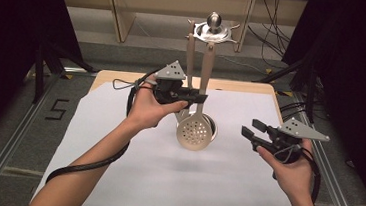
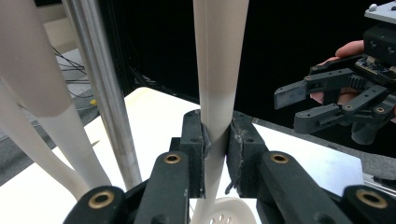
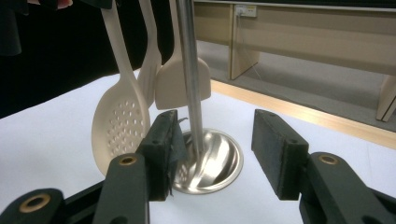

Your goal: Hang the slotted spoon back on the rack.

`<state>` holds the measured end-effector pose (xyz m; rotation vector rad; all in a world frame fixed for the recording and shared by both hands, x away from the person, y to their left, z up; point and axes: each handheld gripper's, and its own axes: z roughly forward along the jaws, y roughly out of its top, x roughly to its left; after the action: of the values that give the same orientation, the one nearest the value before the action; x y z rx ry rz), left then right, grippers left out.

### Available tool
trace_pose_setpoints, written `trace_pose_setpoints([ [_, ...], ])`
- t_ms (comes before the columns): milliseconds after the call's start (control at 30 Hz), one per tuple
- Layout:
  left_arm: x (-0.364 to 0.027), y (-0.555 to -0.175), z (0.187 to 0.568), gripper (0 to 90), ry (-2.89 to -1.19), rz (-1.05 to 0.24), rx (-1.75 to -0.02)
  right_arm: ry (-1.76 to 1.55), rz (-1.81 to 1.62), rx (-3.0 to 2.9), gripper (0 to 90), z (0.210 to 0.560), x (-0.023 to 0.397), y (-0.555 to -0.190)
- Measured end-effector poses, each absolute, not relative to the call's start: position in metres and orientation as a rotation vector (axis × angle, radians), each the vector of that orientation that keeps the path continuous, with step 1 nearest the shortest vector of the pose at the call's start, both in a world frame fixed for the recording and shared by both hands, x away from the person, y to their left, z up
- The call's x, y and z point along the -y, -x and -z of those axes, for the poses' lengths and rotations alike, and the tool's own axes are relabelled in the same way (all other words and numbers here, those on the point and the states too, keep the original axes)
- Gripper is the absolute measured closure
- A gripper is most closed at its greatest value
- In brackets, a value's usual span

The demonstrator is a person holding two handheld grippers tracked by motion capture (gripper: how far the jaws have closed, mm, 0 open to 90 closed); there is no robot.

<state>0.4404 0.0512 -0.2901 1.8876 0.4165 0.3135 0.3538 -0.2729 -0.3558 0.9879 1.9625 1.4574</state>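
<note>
- The left gripper (image 1: 197, 98), just above the middle of the high view, has its jaws clamped on the handle of the slotted spoon (image 1: 194, 131) (a cream one with a perforated bowl).
- The spoon hangs from the rack (image 1: 213, 29), its bowl at frame centre over the rack's steel base (image 3: 219, 161).
- The right gripper (image 1: 253, 130), at centre right, is held wide, with nothing between its pads.

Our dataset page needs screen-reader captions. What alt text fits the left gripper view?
The left tool is clamped on the cream handle of a hanging slotted spoon, beside the rack's steel pole. At right, the right tool hovers open.
</note>
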Motion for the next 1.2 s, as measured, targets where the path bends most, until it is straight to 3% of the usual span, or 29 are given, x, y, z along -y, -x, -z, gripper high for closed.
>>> trace_pose_setpoints([
  [900,-0.047,-0.451,0.299,76.2,-1.861,-0.292,-0.529,-1.049,-1.478,-1.957,51.8,0.356,0.270,-0.350],
  [1133,-0.047,-0.448,0.301,74.1,-1.818,-0.251,-0.599,-1.050,-1.478,-1.958,51.8,0.356,0.270,-0.350],
  [1200,-0.048,-0.447,0.301,69.8,-1.805,-0.263,-0.600,-1.039,-1.469,-1.980,51.8,0.355,0.271,-0.350],
])
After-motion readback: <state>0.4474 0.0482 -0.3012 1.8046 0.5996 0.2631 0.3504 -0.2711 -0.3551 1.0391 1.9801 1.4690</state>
